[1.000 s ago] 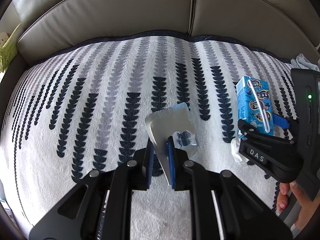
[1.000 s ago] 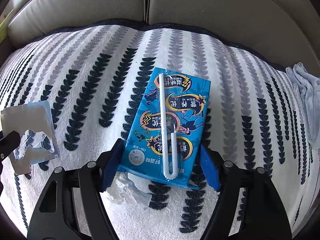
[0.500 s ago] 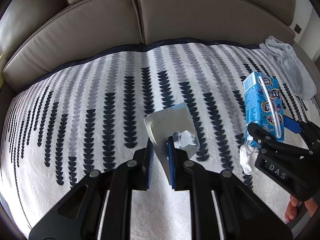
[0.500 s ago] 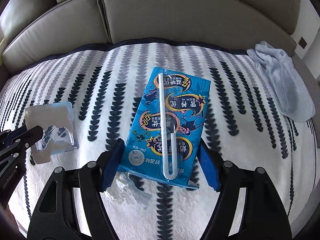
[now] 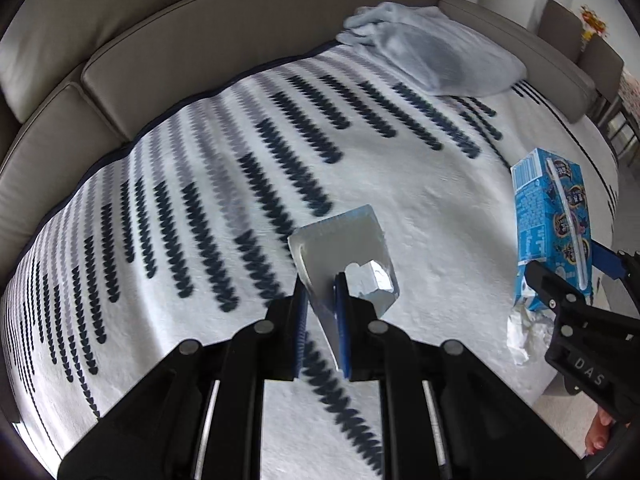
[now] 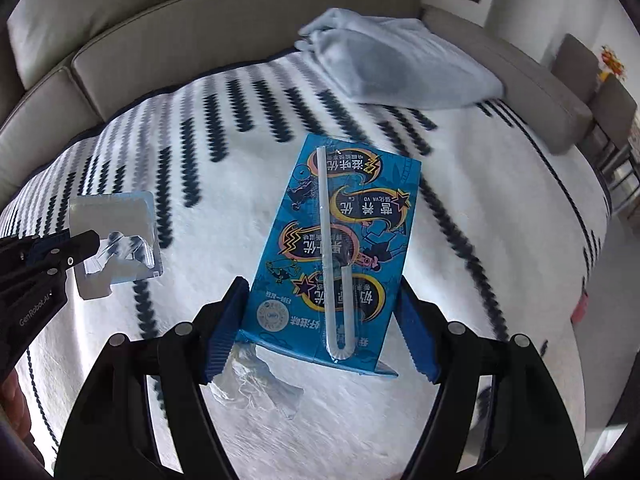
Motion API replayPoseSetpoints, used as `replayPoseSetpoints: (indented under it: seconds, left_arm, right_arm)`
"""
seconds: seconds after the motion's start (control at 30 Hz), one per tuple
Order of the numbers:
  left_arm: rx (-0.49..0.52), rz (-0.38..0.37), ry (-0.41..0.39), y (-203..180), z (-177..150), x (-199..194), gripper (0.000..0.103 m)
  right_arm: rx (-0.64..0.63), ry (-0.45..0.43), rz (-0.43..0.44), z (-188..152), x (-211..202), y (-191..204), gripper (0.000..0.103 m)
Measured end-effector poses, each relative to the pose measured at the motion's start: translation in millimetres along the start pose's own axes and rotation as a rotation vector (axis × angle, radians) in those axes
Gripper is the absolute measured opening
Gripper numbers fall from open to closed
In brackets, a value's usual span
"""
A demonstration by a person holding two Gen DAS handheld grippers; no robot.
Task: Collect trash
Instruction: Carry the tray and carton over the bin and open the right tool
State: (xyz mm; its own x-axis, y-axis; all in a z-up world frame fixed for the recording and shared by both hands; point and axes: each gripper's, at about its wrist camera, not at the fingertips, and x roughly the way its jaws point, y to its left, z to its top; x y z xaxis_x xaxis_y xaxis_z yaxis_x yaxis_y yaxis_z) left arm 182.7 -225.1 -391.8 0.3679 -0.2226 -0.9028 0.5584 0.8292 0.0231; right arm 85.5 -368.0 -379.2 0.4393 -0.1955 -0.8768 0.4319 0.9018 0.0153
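My left gripper (image 5: 322,312) is shut on a silver foil blister pack (image 5: 340,244) and holds it above the patterned blanket; the pack also shows at the left of the right wrist view (image 6: 114,232). My right gripper (image 6: 324,328) is shut on a blue drink carton (image 6: 340,240) with a white straw (image 6: 326,248) stuck to its face. A crumpled clear wrapper (image 6: 256,384) hangs from the carton's lower end. In the left wrist view the carton (image 5: 548,216) and right gripper sit at the right.
A white blanket with dark leaf stripes (image 5: 240,184) covers a grey sofa (image 5: 200,40). A light blue cloth (image 6: 392,68) lies at the far right of the seat. Chairs (image 6: 612,100) stand beyond the sofa's right end.
Both grippers have swung to the right with their loads held. The light blue cloth and the sofa's right end have come further into view.
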Motion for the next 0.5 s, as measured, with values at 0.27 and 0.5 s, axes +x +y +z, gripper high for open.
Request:
replayPoseSetpoints:
  seconds: [0.27,0.5]
  left_arm:
    - [0.221,-0.127,0.002,-173,-8,-11,0.014]
    - [0.410,-0.242,0.014,-322,-37,-22,0.014]
  right_arm:
    - [0.244,0.026,-0.129,-83,-38,-158,0.069]
    - [0.434,0.070,-0.252,-160,-67,-279,0.069]
